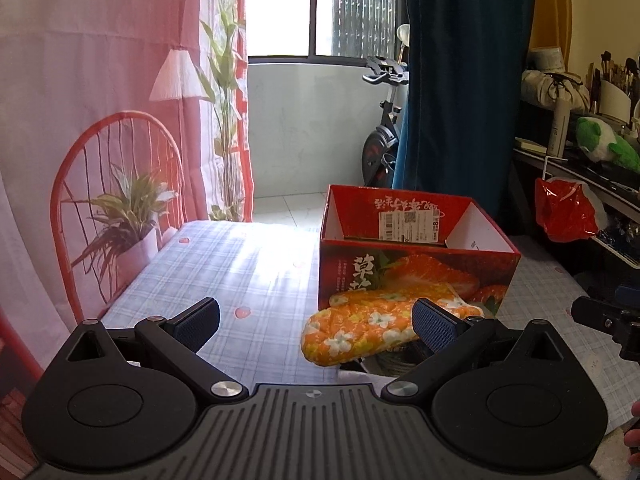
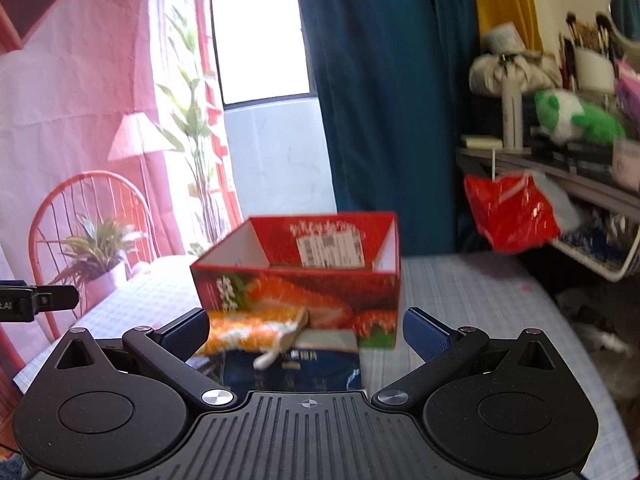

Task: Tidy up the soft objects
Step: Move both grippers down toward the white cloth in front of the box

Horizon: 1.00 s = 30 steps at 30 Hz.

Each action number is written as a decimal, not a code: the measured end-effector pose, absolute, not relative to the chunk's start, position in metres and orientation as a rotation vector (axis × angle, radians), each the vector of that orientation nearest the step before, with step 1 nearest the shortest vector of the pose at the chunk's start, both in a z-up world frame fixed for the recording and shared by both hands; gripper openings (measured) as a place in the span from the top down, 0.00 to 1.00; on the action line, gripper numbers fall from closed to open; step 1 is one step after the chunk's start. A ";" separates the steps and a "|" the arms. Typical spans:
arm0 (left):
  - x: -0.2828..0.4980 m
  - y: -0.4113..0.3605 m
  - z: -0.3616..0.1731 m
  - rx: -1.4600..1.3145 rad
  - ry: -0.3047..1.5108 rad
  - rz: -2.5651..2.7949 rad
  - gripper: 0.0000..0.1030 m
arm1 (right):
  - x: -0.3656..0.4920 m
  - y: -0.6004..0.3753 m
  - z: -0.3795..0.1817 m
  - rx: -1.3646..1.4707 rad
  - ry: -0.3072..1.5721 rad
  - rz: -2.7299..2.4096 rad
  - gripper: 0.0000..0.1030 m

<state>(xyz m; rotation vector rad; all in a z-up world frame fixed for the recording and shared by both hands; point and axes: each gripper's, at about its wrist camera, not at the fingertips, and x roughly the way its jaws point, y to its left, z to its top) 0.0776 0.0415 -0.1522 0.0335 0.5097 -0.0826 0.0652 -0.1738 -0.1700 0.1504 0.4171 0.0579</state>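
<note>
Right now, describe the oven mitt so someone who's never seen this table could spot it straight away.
Find the open red strawberry box on the checked tablecloth. The oven mitt lies at the foot of its printed front wall, resting partly on a dark blue packet. It is the only padded cloth item there, orange and yellow with small white flowers and a pale hanging loop at one end.

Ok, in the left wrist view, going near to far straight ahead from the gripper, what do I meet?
Left gripper, jaws open → orange floral oven mitt → red strawberry box, open top → exercise bike by the window.
</note>
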 end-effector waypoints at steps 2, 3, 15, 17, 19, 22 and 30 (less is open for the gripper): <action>0.080 0.046 -0.160 0.019 0.529 -0.092 0.00 | 0.066 -0.173 -0.178 0.139 0.438 0.079 0.00; 0.080 0.048 -0.164 0.013 0.541 -0.096 0.00 | 0.066 -0.172 -0.183 0.128 0.452 0.081 0.00; 0.091 0.041 -0.219 -0.009 0.665 -0.216 0.00 | 0.080 -0.164 -0.234 0.112 0.649 0.062 0.00; 0.096 0.038 -0.227 -0.024 0.683 -0.238 0.01 | 0.082 -0.164 -0.242 0.103 0.662 0.061 0.01; 0.103 0.032 -0.236 -0.029 0.706 -0.261 0.02 | 0.084 -0.164 -0.249 0.104 0.673 0.075 0.05; 0.112 0.025 -0.249 -0.038 0.735 -0.301 0.11 | 0.087 -0.165 -0.258 0.107 0.694 0.096 0.16; 0.127 0.005 -0.287 -0.053 0.826 -0.391 0.24 | 0.097 -0.164 -0.279 0.107 0.729 0.130 0.38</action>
